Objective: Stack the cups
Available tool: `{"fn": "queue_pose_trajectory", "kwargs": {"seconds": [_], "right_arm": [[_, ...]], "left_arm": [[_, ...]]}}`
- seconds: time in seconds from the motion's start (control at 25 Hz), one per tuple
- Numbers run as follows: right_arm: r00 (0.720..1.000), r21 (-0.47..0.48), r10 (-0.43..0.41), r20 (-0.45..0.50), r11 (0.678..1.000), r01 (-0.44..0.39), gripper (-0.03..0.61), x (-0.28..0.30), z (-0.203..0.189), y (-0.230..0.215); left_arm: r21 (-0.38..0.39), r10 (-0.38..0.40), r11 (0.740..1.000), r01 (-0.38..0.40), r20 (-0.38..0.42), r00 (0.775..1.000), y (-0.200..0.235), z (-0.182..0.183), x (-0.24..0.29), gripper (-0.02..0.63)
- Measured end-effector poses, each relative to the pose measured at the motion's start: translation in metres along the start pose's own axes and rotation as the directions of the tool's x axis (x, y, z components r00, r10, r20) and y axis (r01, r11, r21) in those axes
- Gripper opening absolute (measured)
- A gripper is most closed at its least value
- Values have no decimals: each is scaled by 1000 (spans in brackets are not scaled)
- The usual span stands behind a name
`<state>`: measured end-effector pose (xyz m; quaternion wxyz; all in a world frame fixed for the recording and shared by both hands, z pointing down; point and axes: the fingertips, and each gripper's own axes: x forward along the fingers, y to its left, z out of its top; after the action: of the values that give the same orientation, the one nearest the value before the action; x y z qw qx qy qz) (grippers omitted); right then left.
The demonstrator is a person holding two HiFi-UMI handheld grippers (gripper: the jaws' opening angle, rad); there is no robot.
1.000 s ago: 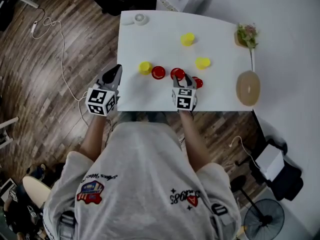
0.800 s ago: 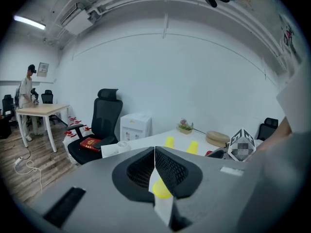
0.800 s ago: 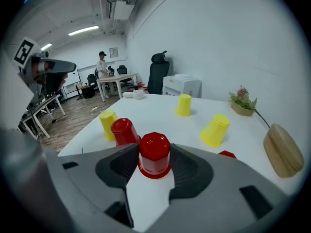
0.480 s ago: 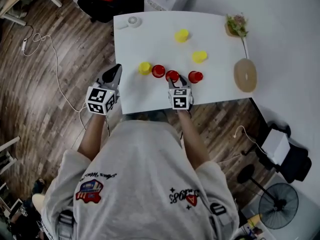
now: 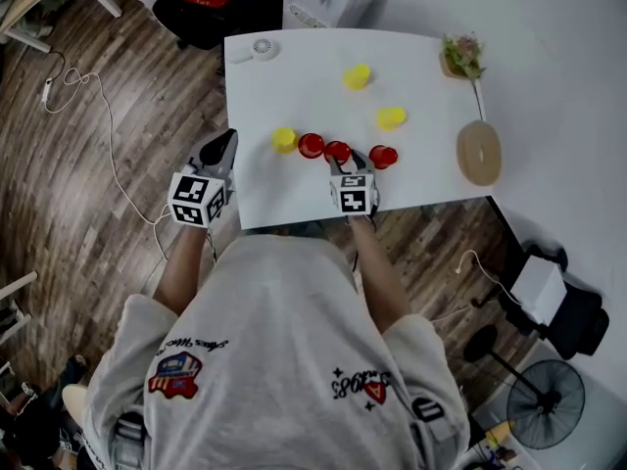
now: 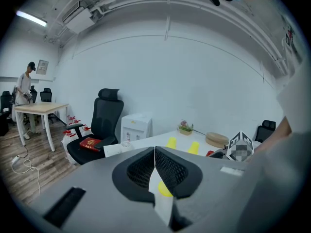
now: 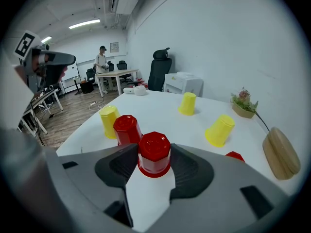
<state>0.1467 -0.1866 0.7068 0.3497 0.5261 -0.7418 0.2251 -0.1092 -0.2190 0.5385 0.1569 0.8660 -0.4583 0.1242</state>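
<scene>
Upturned cups stand on the white table. The yellow ones are at the back, at the right and at the left. A row of red cups follows: one beside the left yellow cup, a middle one and a right one. My right gripper is shut on the middle red cup, a jaw against each side, and the cup stands on the table. My left gripper hovers off the table's left edge, its jaws shut and empty.
A small white fan lies at the far left corner. A potted plant and a round wooden board sit at the right edge. A black office chair and a white cabinet stand beyond the table.
My right gripper has shifted left with the middle red cup, closer to the left red cup and off the right one. The left gripper has stayed put.
</scene>
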Motion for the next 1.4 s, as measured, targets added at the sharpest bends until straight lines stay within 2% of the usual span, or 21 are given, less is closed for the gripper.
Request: {"fn": "queue_pose_trajectory", "kwargs": {"seconds": [0.12, 0.28, 0.44, 0.56, 0.64, 0.8, 0.96, 1.08, 1.24, 1.4], "right_arm": [[1000, -3, -4, 24, 1000, 4, 241, -4, 4, 2], [994, 23, -29, 103, 999, 27, 242, -19, 20, -7], [975, 89, -156, 157, 986, 143, 242, -33, 26, -52], [960, 140, -241, 141, 965, 221, 248, -42, 18, -88], [959, 170, -265, 101, 954, 246, 261, -43, 5, -107], [961, 212, -275, 3, 940, 268, 276, -36, -24, -131], [960, 237, -275, -47, 931, 278, 273, -33, -40, -140], [963, 251, -268, -40, 930, 269, 216, -32, -36, -140], [963, 250, -268, -30, 931, 267, 212, -38, -32, -138], [961, 229, -276, 33, 938, 261, 210, -47, -13, -135]], "left_arm": [[-3, -6, 1000, 6, 6, 1000, -2, 1, 3, 8], [1, -19, 1000, 19, 8, 1000, -8, 3, 9, 9], [6, -30, 1000, 30, 9, 1000, -14, 5, 15, 9], [9, -31, 999, 31, 9, 999, -16, 6, 14, 9], [10, -29, 1000, 29, 8, 1000, -16, 5, 12, 9], [11, -23, 1000, 23, 4, 1000, -16, 5, 11, 8], [13, -17, 1000, 17, 1, 1000, -15, 4, 9, 8], [13, -15, 1000, 15, 1, 1000, -14, 4, 7, 8], [13, -17, 1000, 17, 1, 1000, -17, 4, 6, 9], [12, -23, 1000, 23, 6, 1000, -17, 3, 4, 9]]}}
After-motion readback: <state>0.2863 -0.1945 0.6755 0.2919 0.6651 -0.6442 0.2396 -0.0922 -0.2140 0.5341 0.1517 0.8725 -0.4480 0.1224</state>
